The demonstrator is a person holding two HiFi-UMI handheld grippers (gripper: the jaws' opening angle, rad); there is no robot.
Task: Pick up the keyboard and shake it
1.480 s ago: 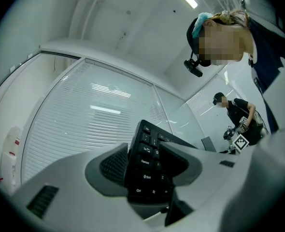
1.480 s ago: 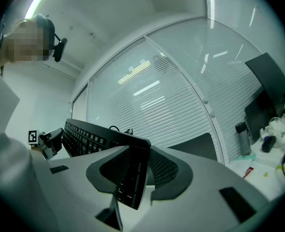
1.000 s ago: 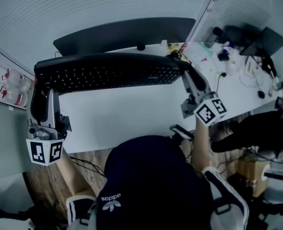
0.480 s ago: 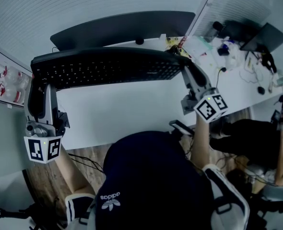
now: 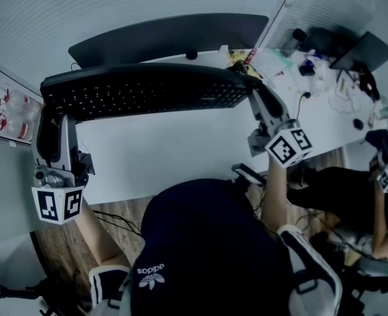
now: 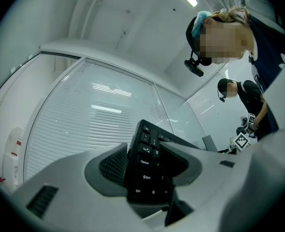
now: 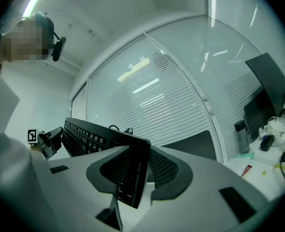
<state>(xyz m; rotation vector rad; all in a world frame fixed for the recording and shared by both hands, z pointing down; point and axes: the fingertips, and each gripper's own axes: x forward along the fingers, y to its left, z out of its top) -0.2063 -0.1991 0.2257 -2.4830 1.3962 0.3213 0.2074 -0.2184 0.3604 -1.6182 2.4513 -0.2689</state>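
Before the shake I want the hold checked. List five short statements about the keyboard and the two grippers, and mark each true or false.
1. The left gripper clamps the keyboard at its Ctrl and Shift end. True.
2. The keyboard lies flat on the white desk. False: it is held up above the desk.
3. The right gripper is empty. False: its jaws are shut on the keyboard's other end.
4. A long dark mat lies on the desk beyond the keyboard. True.
5. The keyboard is white. False: it is black.
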